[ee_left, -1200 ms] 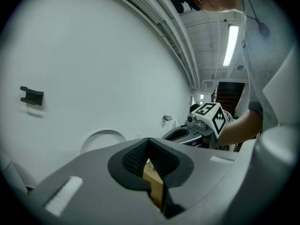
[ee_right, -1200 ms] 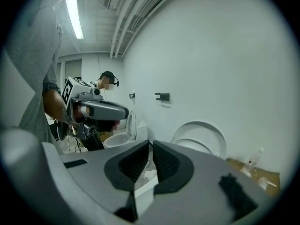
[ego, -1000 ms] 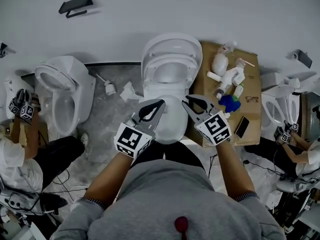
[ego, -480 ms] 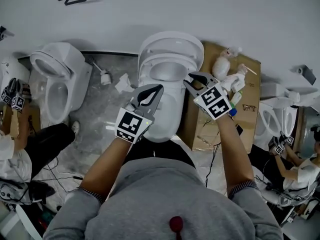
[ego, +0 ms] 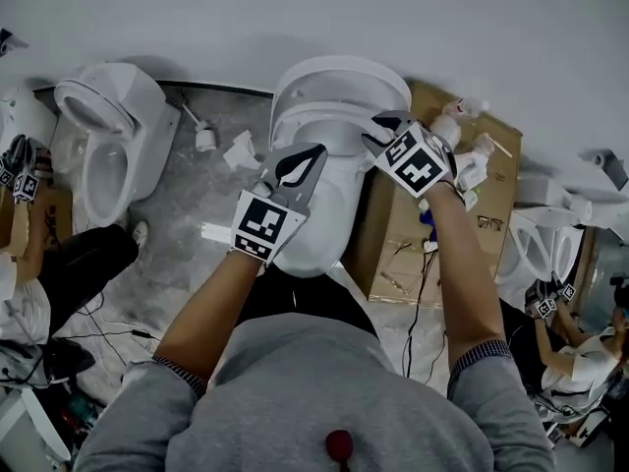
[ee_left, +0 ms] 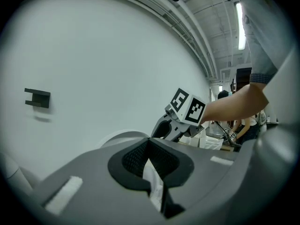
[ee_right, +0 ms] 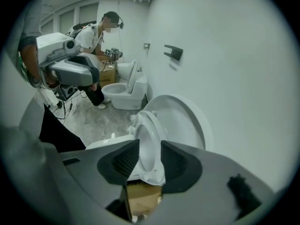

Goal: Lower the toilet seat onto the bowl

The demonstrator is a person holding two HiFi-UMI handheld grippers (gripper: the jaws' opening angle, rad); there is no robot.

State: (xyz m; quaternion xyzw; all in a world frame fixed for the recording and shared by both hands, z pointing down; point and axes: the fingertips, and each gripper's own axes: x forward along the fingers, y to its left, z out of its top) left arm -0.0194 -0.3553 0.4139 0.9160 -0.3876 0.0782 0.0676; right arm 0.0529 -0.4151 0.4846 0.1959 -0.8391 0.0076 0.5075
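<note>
A white toilet stands against the wall, its lid [ego: 339, 75] and seat [ego: 329, 126] both raised over the bowl [ego: 319, 229]. My right gripper [ego: 378, 131] is at the seat's right edge. In the right gripper view its jaws [ee_right: 150, 146] have just been opening, and the upright seat rim [ee_right: 147, 139] shows in the gap between the pads, with the lid [ee_right: 187, 121] behind. My left gripper [ego: 313, 155] hovers over the bowl's left side with its tips together and nothing in them. In the left gripper view [ee_left: 149, 142] the right gripper [ee_left: 164, 128] is ahead.
A cardboard box [ego: 393, 234] stands right of the toilet, with spray bottles [ego: 460, 116] at its far end. A second toilet [ego: 103, 126] is at the left. Other people with grippers work at both sides. Cables lie on the floor, and a black bracket [ee_left: 37, 97] hangs on the wall.
Both grippers have moved toward the wall, over the toilet. The right gripper has tipped downward, reached the raised seat's right edge, and its jaws have spread wider.
</note>
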